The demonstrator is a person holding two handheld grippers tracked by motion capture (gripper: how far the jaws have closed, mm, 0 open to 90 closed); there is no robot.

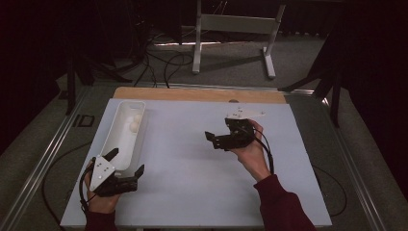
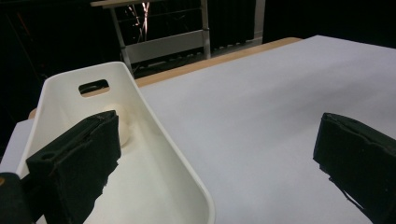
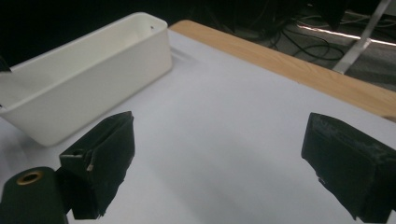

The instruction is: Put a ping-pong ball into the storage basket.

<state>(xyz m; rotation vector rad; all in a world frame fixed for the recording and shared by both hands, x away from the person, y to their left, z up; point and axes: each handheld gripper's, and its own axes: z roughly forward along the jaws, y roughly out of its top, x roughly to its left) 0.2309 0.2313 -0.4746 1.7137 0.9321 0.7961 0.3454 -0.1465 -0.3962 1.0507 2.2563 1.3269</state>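
Note:
A long white bin (image 1: 120, 139) lies at the left of the white table top (image 1: 192, 168), with two pale round things (image 1: 134, 123) in its far half. My left gripper (image 1: 126, 162) is open and straddles the bin's near right wall, one jaw over the inside and one outside. In the left gripper view that wall (image 2: 173, 154) runs between the open jaws of the left gripper (image 2: 219, 161), and a round thing (image 2: 123, 129) peeks out behind the left jaw. My right gripper (image 1: 215, 139) hangs open over mid-table, pointing left. The right gripper (image 3: 224, 163) has bare table between its jaws, with the bin (image 3: 93, 84) farther off.
A wooden strip (image 1: 192, 94) borders the table's far edge. Beyond it on the carpet stand a white metal frame (image 1: 231, 29) and loose black cables (image 1: 159, 62). Metal rails (image 1: 43, 159) run along both sides of the table.

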